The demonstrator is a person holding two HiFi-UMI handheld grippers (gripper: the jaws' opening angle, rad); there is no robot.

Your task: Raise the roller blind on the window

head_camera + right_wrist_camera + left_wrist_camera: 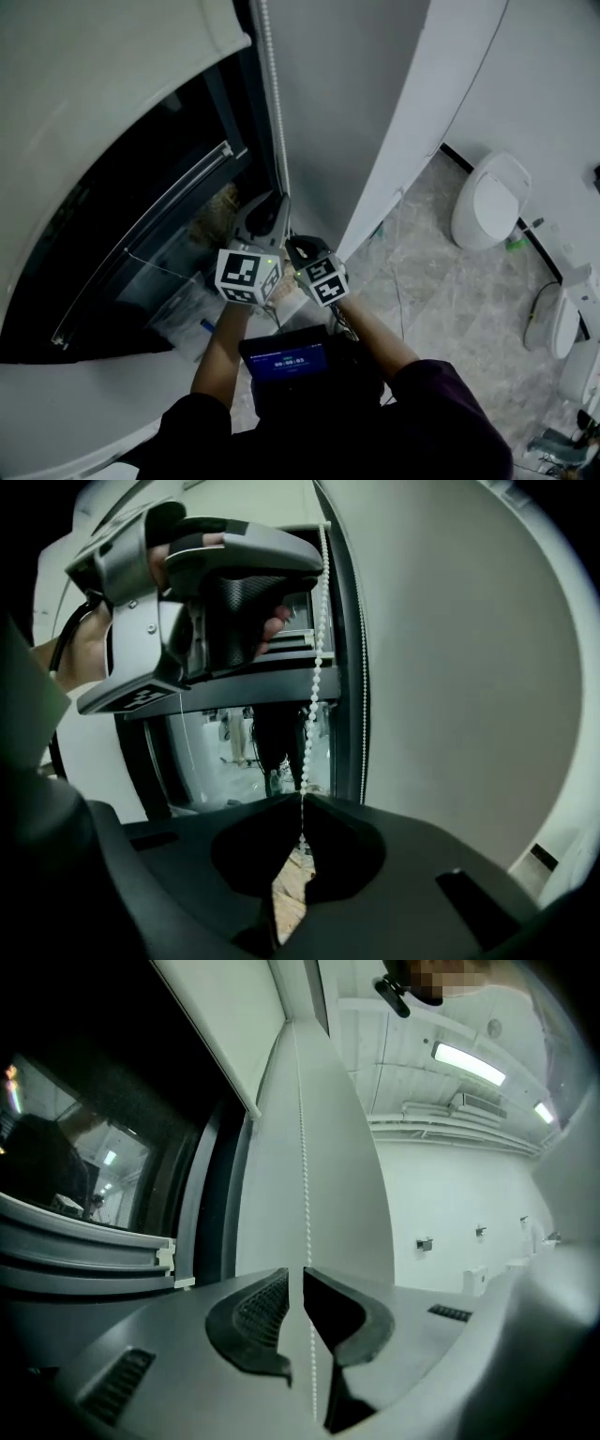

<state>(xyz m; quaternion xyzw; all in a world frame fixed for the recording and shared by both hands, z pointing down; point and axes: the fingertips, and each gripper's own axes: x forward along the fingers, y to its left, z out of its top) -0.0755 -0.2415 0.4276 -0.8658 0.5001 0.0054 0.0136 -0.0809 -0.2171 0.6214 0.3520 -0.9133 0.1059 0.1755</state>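
The white roller blind (103,84) hangs over the upper part of the dark window (141,234); its lower edge runs at the top left. A white bead chain (273,94) drops along the window's right frame. My left gripper (269,217) is shut on the bead chain (304,1176), which passes between its nearly touching jaws (300,1283). Just below and to the right, my right gripper (302,253) is also shut on the chain (315,667), with its jaws (301,803) meeting round the beads. The left gripper's body (234,583) shows above in the right gripper view.
A white wall panel (394,112) stands right of the chain. White sanitary fixtures (489,199) sit on the marble floor (441,291) at the right. A small screen (286,361) hangs at the person's chest. The window frame (248,122) is close behind both grippers.
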